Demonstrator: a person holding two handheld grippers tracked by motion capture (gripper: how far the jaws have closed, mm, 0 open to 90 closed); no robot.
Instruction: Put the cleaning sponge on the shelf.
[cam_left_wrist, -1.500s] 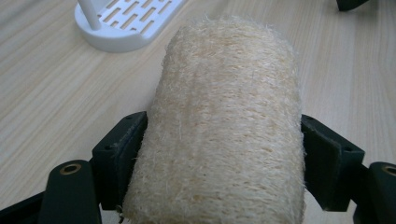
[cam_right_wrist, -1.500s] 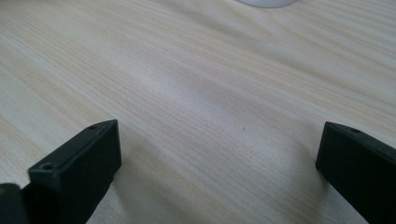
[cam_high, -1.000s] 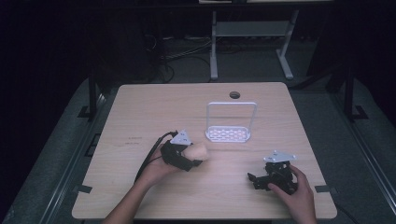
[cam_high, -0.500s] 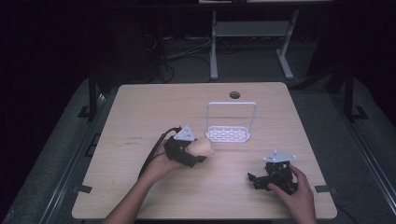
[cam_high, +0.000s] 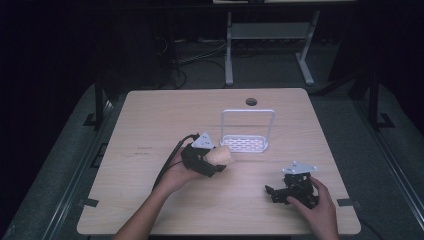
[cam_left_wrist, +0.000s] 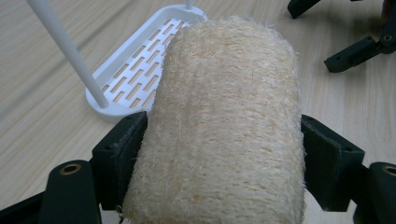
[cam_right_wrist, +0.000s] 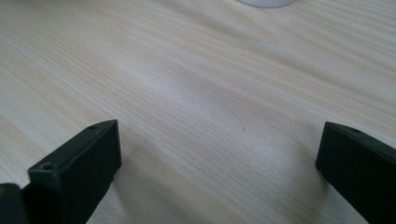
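The left gripper (cam_high: 216, 165) is clamping a loofah sponge (cam_left_wrist: 229, 121), a pale, fibrous cylinder. In the left gripper view both black jaws are pressing against the sides of the loofah sponge, one on each flank, and the sponge is standing out well beyond the jaw tips. In the high view the loofah sponge (cam_high: 218, 157) is sitting in that gripper near the middle of the wooden table (cam_high: 150, 115), just beside the near left corner of the white rack (cam_high: 247, 144). Whether the sponge is touching the rack cannot be told from the high view; in the left gripper view the white rack (cam_left_wrist: 135, 70) is lying just behind and to the left of the sponge, its slotted base flat on the table and one thin white upright rising from the base.

The right gripper (cam_high: 272, 192) is sitting low over the table near the front right edge, well apart from the rack and from the sponge. Its jaws are standing wide apart with nothing between them; in the right gripper view bare wood grain is showing between the two black jaw tips. The person's right hand (cam_high: 320, 210) is gripping the body of this gripper from behind, and the left hand (cam_high: 177, 175) is holding the other one
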